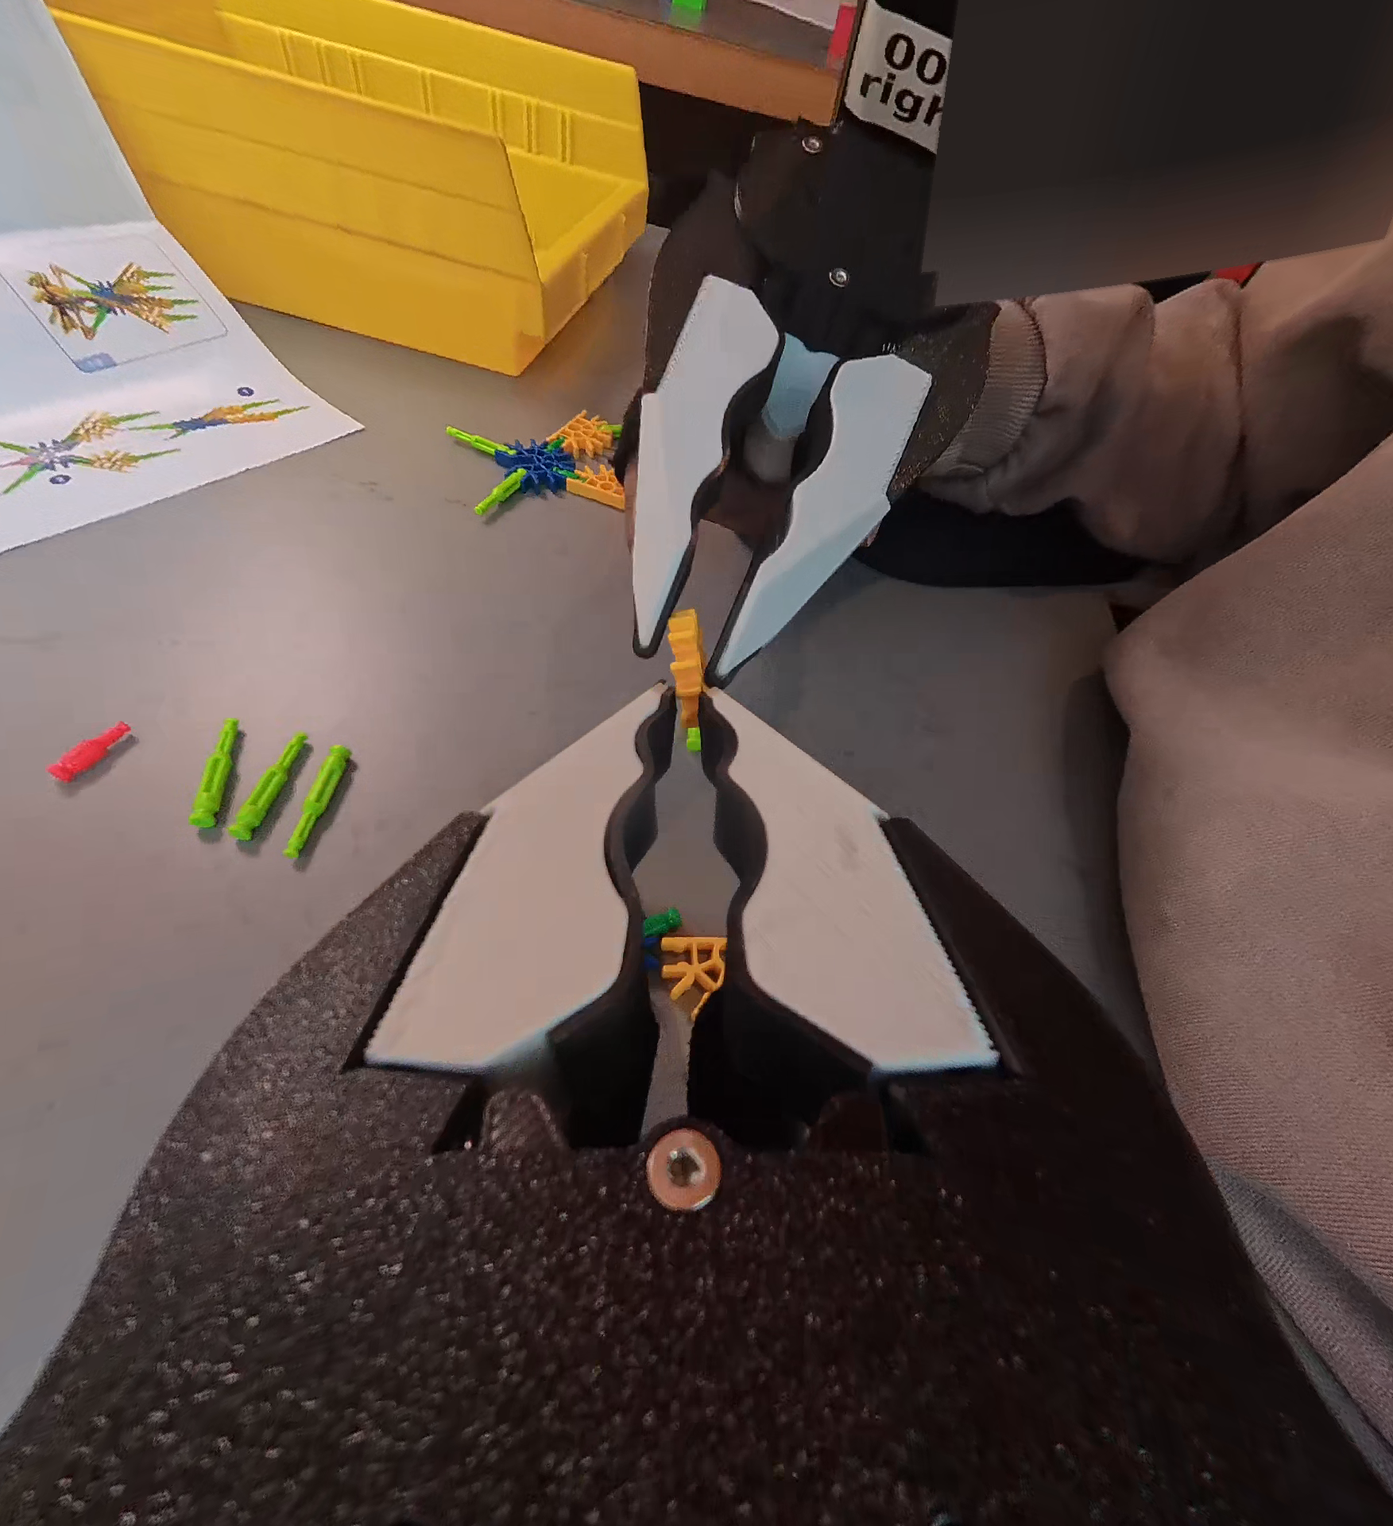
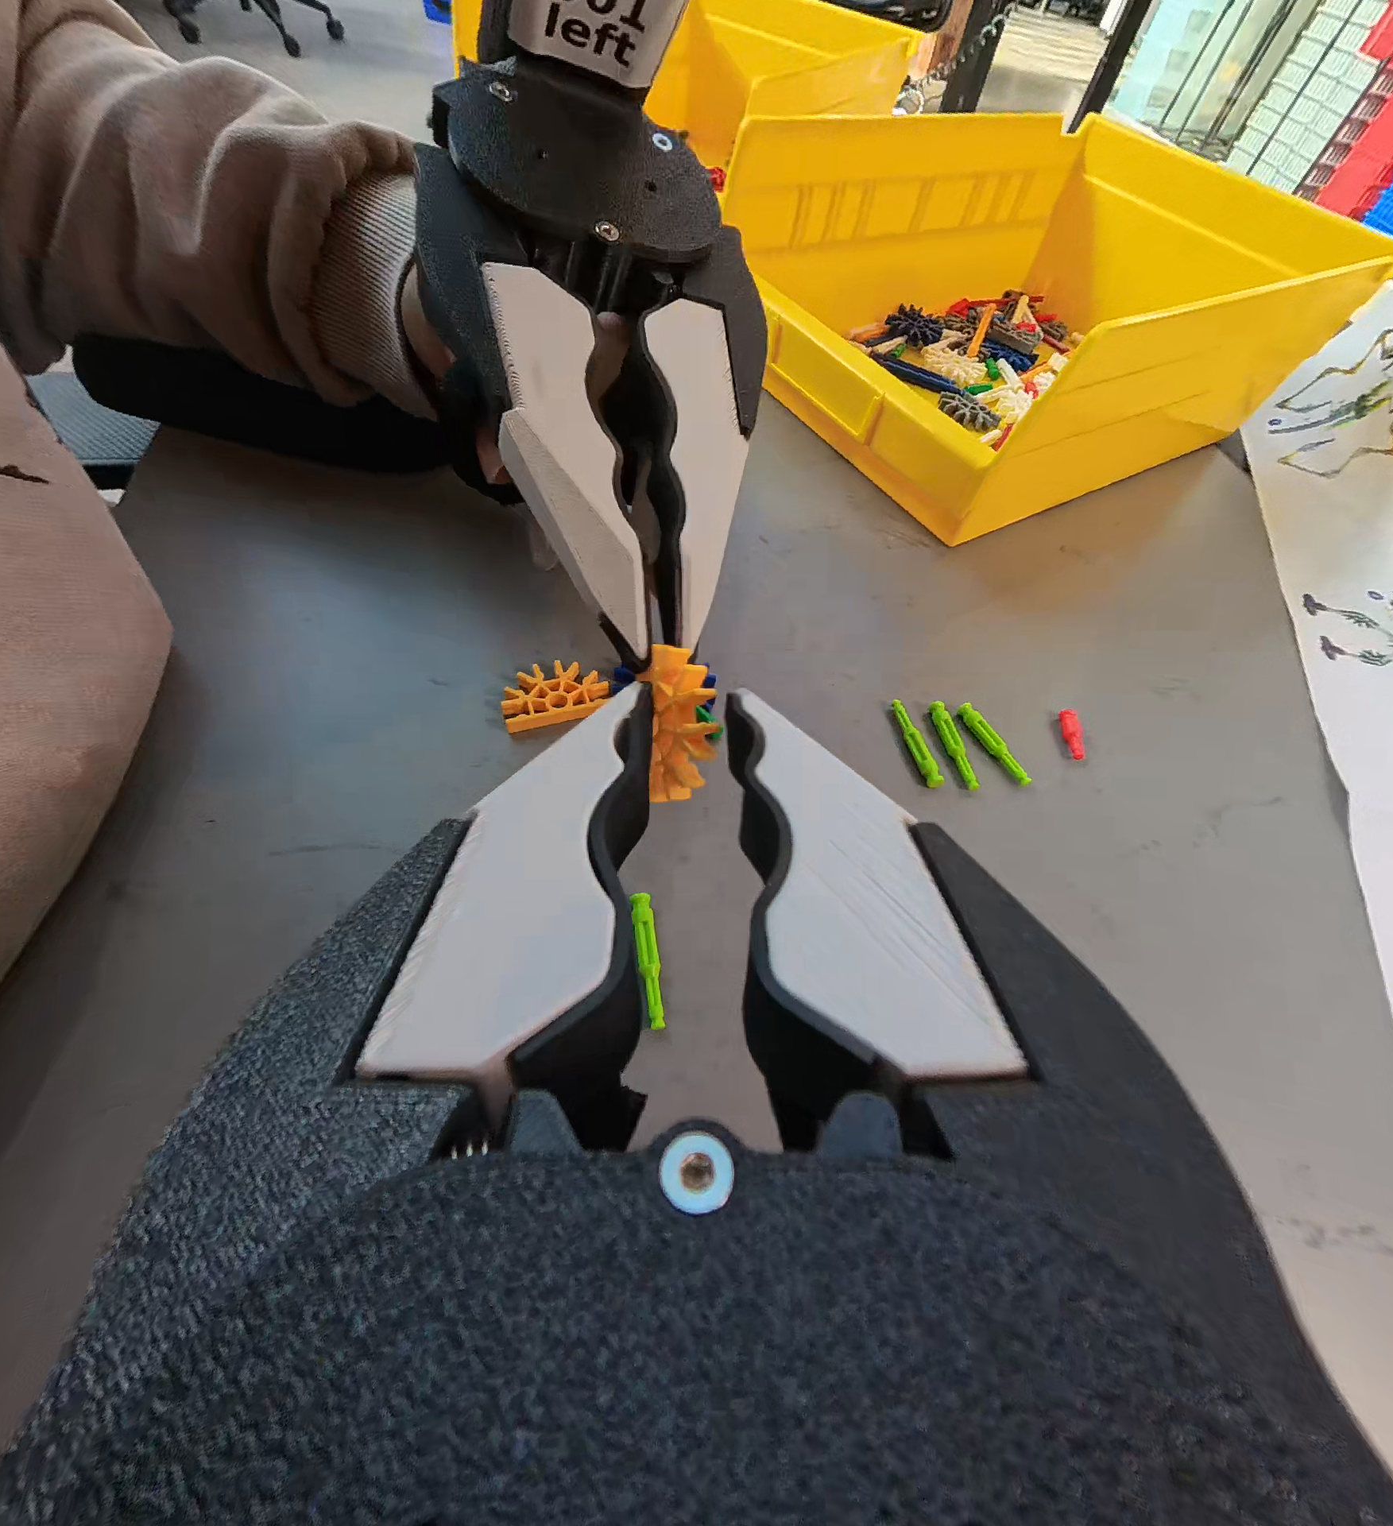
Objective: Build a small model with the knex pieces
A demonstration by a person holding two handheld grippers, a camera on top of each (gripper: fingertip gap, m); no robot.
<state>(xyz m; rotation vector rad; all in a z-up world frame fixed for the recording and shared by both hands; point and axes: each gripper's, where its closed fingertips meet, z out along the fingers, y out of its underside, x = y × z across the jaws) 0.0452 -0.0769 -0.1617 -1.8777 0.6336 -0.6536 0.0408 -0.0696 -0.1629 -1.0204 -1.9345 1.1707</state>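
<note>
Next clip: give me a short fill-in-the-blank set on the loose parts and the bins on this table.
1. Beside the three green rods lies one ____ rod.
2. Both grippers meet at an ____ connector.
3. The bin of mixed parts is ____.
4. The right gripper is ____.

Missing words: red; orange; yellow; open
</note>
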